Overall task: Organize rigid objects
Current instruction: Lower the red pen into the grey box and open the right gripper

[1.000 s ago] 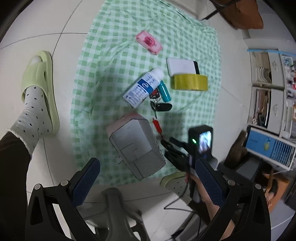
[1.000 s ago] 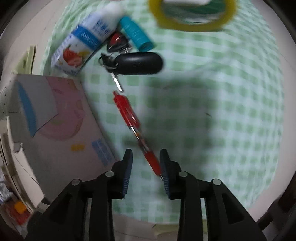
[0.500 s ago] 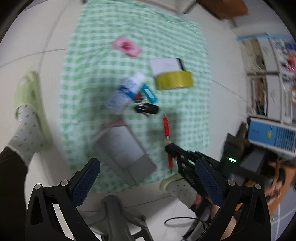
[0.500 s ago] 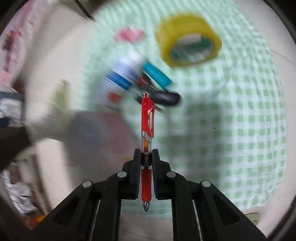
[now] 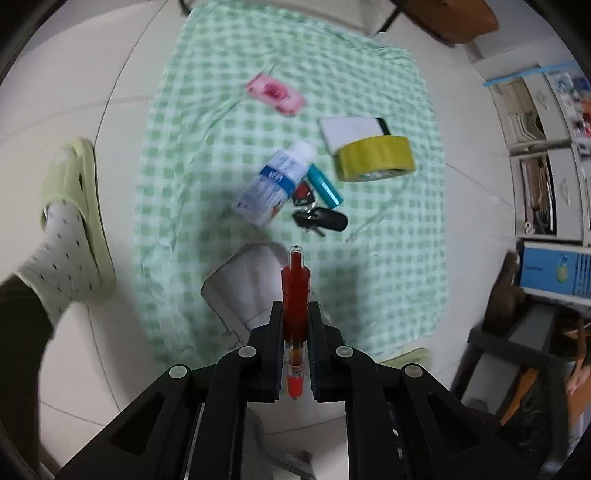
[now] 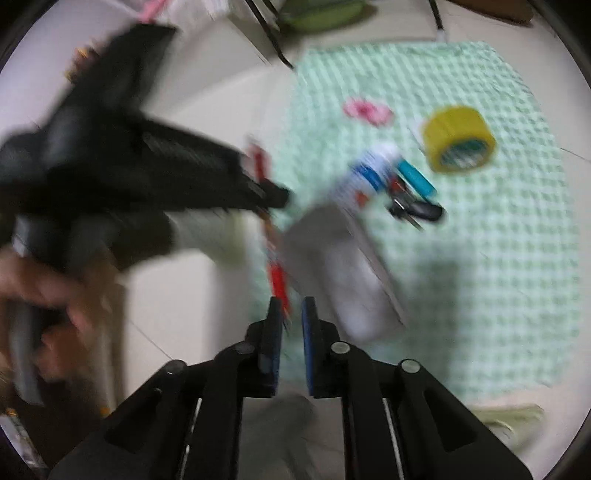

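Your floor is pale, glossy tile with thin grout lines. A green-checked cloth lies spread across it. White drawer units stand along your right edge; a brown wooden seat sits beyond the cloth.

Both fisheye cameras look steeply down from well above the green checked cloth on the floor. The left wrist view faces along the cloth from its near edge, sharp. The right wrist view, blurred, looks from beside the cloth's near corner. Both share the yellow tape roll.
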Demonstrator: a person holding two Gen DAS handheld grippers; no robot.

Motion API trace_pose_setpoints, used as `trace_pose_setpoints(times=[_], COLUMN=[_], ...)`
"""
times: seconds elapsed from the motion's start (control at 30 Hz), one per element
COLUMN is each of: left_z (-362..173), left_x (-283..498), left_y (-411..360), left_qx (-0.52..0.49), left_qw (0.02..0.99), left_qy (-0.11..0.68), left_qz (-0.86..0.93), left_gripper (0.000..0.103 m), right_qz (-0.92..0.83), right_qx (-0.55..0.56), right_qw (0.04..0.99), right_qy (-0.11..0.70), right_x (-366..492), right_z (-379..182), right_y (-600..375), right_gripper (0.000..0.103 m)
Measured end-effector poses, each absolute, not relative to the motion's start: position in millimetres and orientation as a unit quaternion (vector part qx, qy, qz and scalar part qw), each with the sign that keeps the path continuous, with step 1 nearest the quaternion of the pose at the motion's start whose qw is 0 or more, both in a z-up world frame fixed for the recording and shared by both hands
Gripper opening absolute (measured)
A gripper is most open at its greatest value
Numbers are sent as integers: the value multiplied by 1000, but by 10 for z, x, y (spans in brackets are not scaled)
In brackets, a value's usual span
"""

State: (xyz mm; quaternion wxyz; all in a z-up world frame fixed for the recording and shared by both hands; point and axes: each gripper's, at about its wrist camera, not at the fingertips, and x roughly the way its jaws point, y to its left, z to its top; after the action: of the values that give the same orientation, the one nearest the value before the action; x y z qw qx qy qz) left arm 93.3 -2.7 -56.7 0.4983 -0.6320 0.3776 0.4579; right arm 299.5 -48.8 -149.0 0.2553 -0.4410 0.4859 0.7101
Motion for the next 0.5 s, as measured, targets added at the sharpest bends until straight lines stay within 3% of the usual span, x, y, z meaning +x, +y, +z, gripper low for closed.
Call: trace_pose_setpoints(times=[0.23, 0.3, 0.37, 0.4, 0.43, 0.5], left_z=[-800, -885, -909, -889, -860, -785], left_x=[951, 947, 916, 914, 918, 913], left_y=[-107, -153, -138, -145, -144, -115], left_qx=[-656, -681, -687, -685, -682, -668], left_qw=[484, 469, 464, 463, 464, 465], left_qy=[381, 381, 383, 385, 386, 390], left_qz=[436, 414, 408, 410, 414, 430], left_gripper=[8, 9, 18, 37, 68, 95], right_qz=[642, 628, 616, 612, 609, 607], right_qx=[-469, -467, -460, -459, -459, -458], right_qw=[292, 303, 319, 324, 327, 336], right_qy=[531, 543, 554, 556, 558, 555], right_x=[3237, 3301, 3333, 3307, 3289, 3257], right_z=[-1812, -1836, -1873, -1910, -1900, -1891], right_y=[-485, -474, -476, -436, -400, -328], right_gripper=[16, 27, 35, 39, 42, 67])
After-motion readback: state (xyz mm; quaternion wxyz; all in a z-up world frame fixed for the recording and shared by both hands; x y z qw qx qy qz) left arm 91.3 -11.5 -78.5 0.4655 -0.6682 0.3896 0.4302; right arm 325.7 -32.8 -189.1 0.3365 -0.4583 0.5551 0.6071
